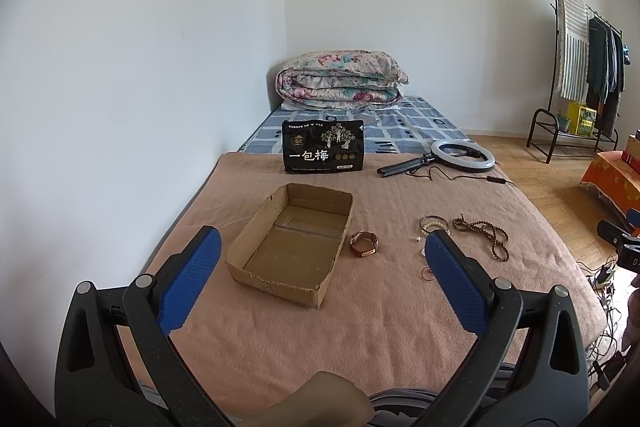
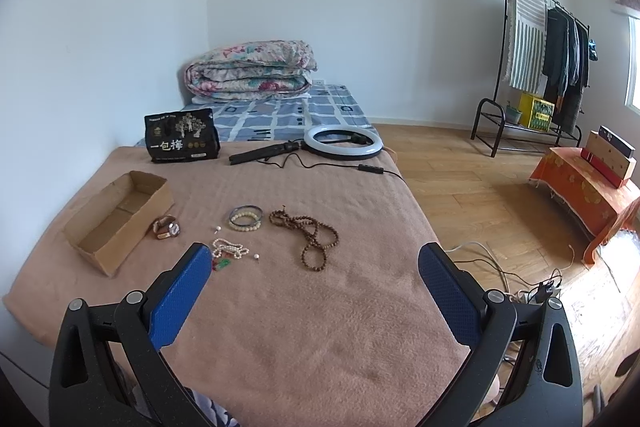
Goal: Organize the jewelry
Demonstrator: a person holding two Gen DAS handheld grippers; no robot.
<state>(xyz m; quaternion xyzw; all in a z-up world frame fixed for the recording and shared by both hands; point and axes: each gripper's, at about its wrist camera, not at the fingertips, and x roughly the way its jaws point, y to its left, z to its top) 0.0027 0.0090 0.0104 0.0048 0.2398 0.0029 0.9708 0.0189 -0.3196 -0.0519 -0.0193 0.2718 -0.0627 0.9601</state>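
Observation:
An empty cardboard box (image 1: pixel 294 247) (image 2: pixel 116 219) lies on the pink blanket (image 1: pixel 360 327) (image 2: pixel 300 327). A brown watch (image 1: pixel 364 243) (image 2: pixel 166 227) rests just right of it. Further right lie stacked bracelets (image 2: pixel 245 217) (image 1: pixel 434 225), a brown bead necklace (image 2: pixel 314 237) (image 1: pixel 486 237), a pearl string (image 2: pixel 230 249) and a small red and green piece (image 2: pixel 222 264). My left gripper (image 1: pixel 322 255) hangs open above the blanket, near the box. My right gripper (image 2: pixel 316 267) is open too, short of the necklace, with nothing between its fingers.
A black snack bag (image 1: pixel 323 146) (image 2: pixel 182 141) stands behind the box. A ring light (image 2: pixel 342 142) (image 1: pixel 462 155) with its cable lies at the back. A folded quilt (image 2: pixel 250 71), a clothes rack (image 2: pixel 540 67) and an orange-covered stand (image 2: pixel 588 187) sit beyond. Cables (image 2: pixel 520 283) trail on the floor.

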